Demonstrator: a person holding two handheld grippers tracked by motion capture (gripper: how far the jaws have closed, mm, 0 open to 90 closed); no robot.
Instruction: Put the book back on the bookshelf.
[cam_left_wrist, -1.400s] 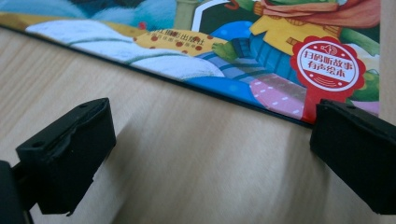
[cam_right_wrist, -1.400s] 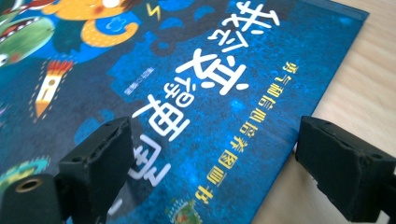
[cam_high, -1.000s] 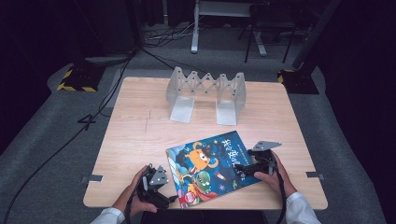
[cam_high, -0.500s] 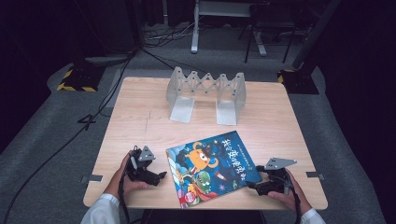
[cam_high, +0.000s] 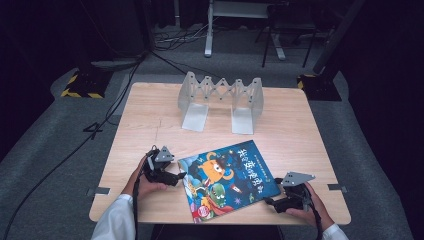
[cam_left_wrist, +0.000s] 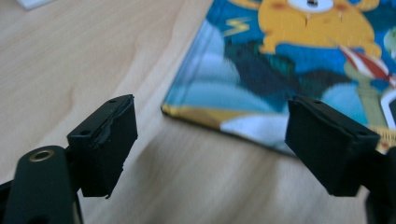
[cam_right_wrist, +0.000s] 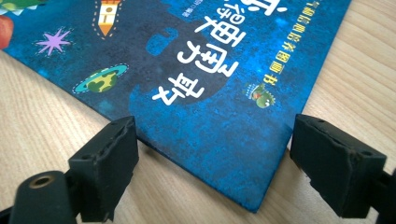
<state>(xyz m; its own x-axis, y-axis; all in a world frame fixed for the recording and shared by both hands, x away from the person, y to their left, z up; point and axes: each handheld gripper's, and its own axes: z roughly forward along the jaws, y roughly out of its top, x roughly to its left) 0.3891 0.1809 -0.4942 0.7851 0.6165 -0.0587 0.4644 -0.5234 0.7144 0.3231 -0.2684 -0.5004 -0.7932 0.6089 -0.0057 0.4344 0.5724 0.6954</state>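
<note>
A picture book (cam_high: 227, 180) with a dark blue cover and an orange cartoon creature lies flat near the table's front edge. My left gripper (cam_high: 179, 176) sits at the book's left edge, pointing at it. In the left gripper view its open jaws (cam_left_wrist: 210, 154) have just been closing a little, and they frame the book's corner (cam_left_wrist: 299, 60), which lies ahead of the pads with nothing pressed. My right gripper (cam_high: 270, 202) rests by the book's near right corner. In the right gripper view that corner (cam_right_wrist: 210, 70) lies between its open jaws (cam_right_wrist: 212, 163) without touching the pads.
A grey folding metal book rack (cam_high: 220, 95) stands at the back middle of the wooden table (cam_high: 150, 120). Bare wood lies between the rack and the book. Cables (cam_high: 75, 145) trail over the grey floor at the left.
The left hand has moved up along the book's left side, away from the front edge. The right hand slid off the book's right edge down to its near corner, then stopped.
</note>
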